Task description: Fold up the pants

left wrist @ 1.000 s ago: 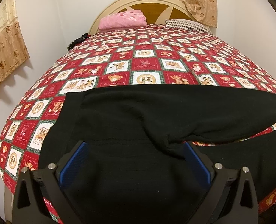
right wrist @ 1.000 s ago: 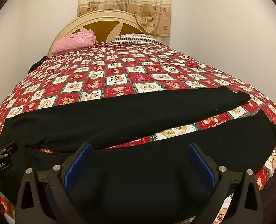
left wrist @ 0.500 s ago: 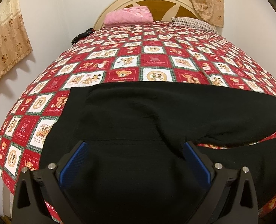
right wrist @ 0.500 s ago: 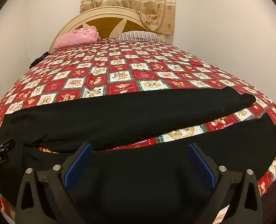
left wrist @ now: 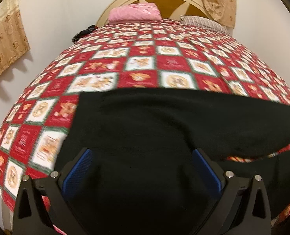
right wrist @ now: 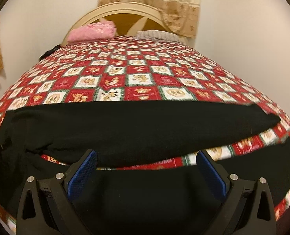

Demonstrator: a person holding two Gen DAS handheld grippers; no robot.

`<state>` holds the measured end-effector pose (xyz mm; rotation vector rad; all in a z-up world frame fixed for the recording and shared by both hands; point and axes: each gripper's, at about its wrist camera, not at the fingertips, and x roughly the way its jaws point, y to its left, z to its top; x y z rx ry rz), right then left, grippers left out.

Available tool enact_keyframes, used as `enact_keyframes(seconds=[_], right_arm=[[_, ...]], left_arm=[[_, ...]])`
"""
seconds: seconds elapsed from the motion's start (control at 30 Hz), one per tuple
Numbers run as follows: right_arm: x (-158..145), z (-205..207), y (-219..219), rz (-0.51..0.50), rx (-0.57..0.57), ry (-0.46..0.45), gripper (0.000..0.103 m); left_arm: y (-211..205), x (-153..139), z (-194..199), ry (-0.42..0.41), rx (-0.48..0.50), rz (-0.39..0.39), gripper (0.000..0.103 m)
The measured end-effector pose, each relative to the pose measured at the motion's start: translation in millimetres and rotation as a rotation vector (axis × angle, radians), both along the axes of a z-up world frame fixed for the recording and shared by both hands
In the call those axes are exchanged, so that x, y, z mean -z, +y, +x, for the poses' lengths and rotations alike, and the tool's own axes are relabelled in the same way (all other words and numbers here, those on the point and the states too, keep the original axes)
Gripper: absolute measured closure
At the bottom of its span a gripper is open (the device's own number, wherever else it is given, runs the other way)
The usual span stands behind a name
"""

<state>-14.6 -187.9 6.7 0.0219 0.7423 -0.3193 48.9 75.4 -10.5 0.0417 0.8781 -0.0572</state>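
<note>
Home bedrm: bed (right wrist: pixel 145 82), headboard (right wrist: pixel 113 11), curtains (right wrist: pixel 150 2)

The pants (right wrist: pixel 137 125) lie across the bed's (right wrist: pixel 145 74) near edge, legs toward its right edge. Two pillows (right wrist: pixel 92 32) sit at the headboard (right wrist: pixel 125 13) behind.

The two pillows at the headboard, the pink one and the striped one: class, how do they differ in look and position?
The pink pillow is plain bright pink; the striped pillow is greyish with fine stripes. The pink pillow lies on the left and looks bulkier and taller, while the striped pillow lies on the right and looks flatter. Both rest at the head of the bed against the headboard, far from the black pants.
</note>
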Motion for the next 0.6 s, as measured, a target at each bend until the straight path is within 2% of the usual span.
enact_keyframes(seconds=[0.2, 0.27, 0.33, 0.47, 0.53, 0.57, 0.6], right_arm=[[-1, 51, -1, -0.111, -0.205, 0.052, 0.001], [4, 80, -12, -0.095, -0.248, 0.103, 0.001], [8, 103, -22, -0.081, -0.286, 0.142, 0.001], [23, 137, -35, -0.138, -0.355, 0.234, 0.002], [32, 151, -44, -0.108, -0.378, 0.288, 0.01], [38, 157, -48, -0.073, -0.394, 0.326, 0.019], [43, 161, -51, -0.034, -0.413, 0.343, 0.02]], left_arm=[[58, -12, 52, -0.05, -0.086, 0.007, 0.0], [68, -7, 69, -0.039, -0.096, -0.001, 0.0], [74, 4, 84, 0.009, -0.087, -0.009, 0.0], [76, 32, 106, 0.141, -0.063, -0.078, 0.0], [74, 42, 112, 0.189, -0.065, -0.113, 0.0], [72, 46, 115, 0.213, -0.065, -0.13, 0.0], [70, 49, 118, 0.224, -0.062, -0.147, 0.0]])
